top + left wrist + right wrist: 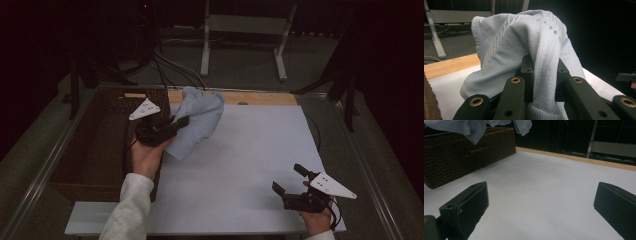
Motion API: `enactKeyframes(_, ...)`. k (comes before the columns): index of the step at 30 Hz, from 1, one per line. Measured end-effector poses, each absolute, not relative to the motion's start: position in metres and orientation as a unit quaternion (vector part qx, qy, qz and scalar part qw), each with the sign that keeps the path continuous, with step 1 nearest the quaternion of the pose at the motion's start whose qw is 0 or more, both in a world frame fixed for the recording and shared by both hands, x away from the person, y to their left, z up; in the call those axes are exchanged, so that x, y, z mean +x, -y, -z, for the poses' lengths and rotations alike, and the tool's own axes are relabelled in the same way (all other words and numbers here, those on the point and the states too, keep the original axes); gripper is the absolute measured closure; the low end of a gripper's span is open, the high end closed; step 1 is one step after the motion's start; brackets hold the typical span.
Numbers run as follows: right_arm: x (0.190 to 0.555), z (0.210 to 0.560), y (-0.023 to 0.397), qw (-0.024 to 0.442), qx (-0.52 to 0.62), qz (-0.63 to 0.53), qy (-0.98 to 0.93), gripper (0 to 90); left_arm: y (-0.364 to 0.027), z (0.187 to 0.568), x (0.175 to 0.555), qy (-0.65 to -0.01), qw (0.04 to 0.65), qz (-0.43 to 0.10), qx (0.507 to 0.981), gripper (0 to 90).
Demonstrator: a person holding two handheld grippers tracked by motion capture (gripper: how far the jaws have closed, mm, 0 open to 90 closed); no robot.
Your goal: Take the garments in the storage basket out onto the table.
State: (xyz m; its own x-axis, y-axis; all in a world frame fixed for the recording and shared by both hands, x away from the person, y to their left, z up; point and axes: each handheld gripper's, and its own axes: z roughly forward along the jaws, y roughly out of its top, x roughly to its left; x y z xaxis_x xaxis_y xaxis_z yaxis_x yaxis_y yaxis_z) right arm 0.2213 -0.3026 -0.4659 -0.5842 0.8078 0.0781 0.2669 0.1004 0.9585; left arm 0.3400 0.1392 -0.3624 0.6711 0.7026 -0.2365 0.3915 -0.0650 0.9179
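While your left gripper [181, 121] pinches the pale blue knit cloth [197, 122] aloft beside the wicker basket [100, 145], your right gripper [290, 180] hovers low over the white table [250, 150], jaws spread wide, gripping nothing.

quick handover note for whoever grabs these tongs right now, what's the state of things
Left tongs: shut on the light blue knit garment, holding it lifted beside the wicker basket, over the white table.
Right tongs: open, nothing between the jaws, low over the table's near right corner.
Done: garment is gripped and up off the surface.
Left: whether it goes into the basket or out onto the table cannot be told from here; the free tongs could take a second edge of it.
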Motion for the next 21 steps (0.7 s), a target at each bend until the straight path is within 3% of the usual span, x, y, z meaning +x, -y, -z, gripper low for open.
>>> enactKeyframes(21,0.221,0.466,0.303,0.246,0.383,-0.55,-0.701,0.0,-0.115,0.369,0.34,-0.373,0.57,-0.128,0.721,77.1)
